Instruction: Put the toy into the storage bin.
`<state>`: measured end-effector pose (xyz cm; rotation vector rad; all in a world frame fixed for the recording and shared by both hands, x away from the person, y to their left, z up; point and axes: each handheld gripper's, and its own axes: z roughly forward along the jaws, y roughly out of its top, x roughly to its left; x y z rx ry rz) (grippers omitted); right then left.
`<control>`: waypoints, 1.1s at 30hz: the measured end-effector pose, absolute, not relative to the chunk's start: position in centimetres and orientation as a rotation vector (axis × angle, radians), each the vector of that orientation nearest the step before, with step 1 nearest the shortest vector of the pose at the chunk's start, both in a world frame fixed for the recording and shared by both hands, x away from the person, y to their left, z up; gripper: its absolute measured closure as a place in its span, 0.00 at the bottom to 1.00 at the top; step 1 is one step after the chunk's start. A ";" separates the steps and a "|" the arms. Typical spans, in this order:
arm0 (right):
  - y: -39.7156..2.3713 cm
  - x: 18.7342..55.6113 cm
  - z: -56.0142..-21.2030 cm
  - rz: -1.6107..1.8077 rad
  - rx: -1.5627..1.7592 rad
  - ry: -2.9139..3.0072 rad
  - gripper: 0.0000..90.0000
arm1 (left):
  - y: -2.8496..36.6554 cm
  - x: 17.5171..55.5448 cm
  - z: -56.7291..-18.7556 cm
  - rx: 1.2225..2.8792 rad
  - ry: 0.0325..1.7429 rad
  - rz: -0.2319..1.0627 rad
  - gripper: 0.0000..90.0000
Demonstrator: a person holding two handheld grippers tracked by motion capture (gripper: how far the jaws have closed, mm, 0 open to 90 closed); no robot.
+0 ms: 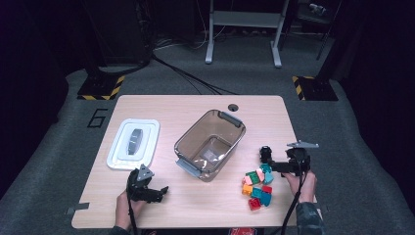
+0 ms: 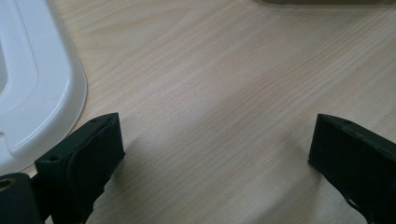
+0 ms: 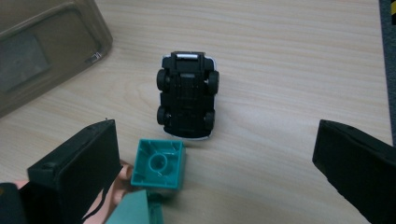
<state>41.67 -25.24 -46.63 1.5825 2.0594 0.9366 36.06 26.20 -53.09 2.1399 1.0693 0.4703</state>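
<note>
A small toy car [image 3: 187, 94] lies upside down on the wooden table [image 1: 195, 105], its black underside and wheels up; in the high view the car [image 1: 265, 152] is at the right. My right gripper [image 3: 215, 154] hovers just short of it, open, with nothing between the pads. A teal brick [image 3: 159, 164] lies hollow side up by its left jaw. From above, the right gripper [image 1: 275, 165] points left over the pile of coloured bricks [image 1: 258, 187]. My left gripper [image 1: 159, 192] rests open near the front left edge, and its own view shows the left gripper [image 2: 215, 149] over bare wood.
A clear brownish bin [image 1: 210, 143] with grey handles stands mid-table, empty; its corner [image 3: 46, 46] is up left of the car. A white lid [image 1: 133, 143] lies flat at the left, and its rim [image 2: 28, 84] is close to my left jaw.
</note>
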 end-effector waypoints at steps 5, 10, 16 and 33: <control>-24.6 43.0 -46.4 0.956 1.588 2.086 0.00 | 26.2 36.1 -53.1 2.139 1.070 0.470 0.03; -23.7 44.4 -46.7 0.927 1.607 2.119 0.00 | 26.2 36.1 -53.1 2.138 1.073 0.467 0.03; -22.5 45.9 -47.1 0.885 1.633 2.138 0.00 | 26.2 36.0 -53.1 2.139 1.073 0.466 0.03; -20.9 48.2 -47.7 0.744 1.708 2.152 0.48 | 26.2 36.1 -53.1 2.138 1.071 0.469 0.03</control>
